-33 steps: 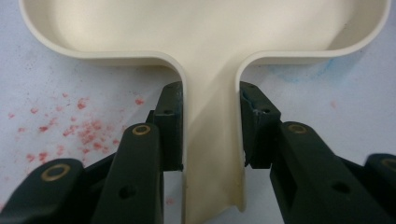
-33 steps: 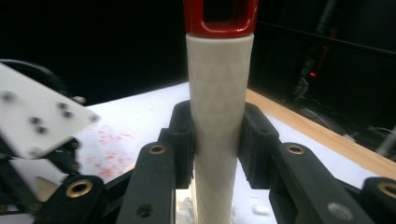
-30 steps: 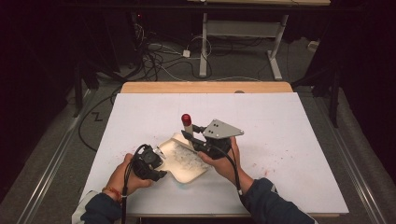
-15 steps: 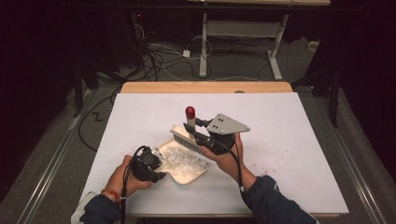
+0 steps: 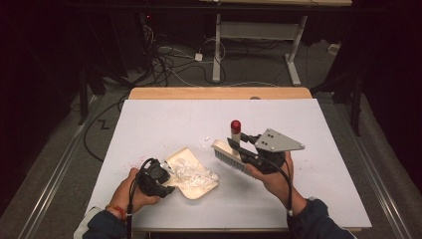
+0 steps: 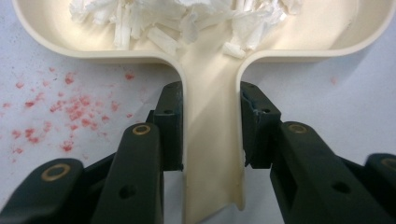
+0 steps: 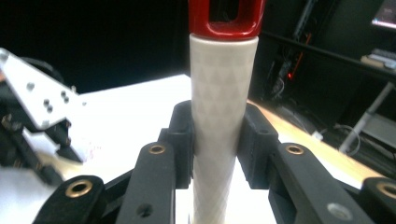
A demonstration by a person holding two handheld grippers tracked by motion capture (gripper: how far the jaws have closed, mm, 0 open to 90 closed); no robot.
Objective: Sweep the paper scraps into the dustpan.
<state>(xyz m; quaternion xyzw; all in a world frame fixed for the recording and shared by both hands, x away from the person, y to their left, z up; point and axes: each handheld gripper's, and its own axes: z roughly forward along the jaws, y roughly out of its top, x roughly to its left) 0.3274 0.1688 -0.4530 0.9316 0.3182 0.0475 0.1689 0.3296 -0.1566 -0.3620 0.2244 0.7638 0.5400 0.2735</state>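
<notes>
Left gripper [image 5: 166,180] is clamping the dustpan [image 5: 199,184] handle w/ paper shreds [image 5: 191,173] just ahead of its jaws, while right gripper [image 5: 239,149], closed on the hand brush [image 5: 230,155], is holding bristles raised beside the pan's far-right edge, brush axis roughly parallel to it.

1. Left gripper [image 5: 166,180], held low in the left hand [image 5: 130,191], jaws clamped on a cream dustpan handle [image 6: 211,154].
2. Right gripper [image 5: 238,147], raised in the right hand [image 5: 271,179], jaws clamped on a brush handle [image 7: 219,116].
</notes>
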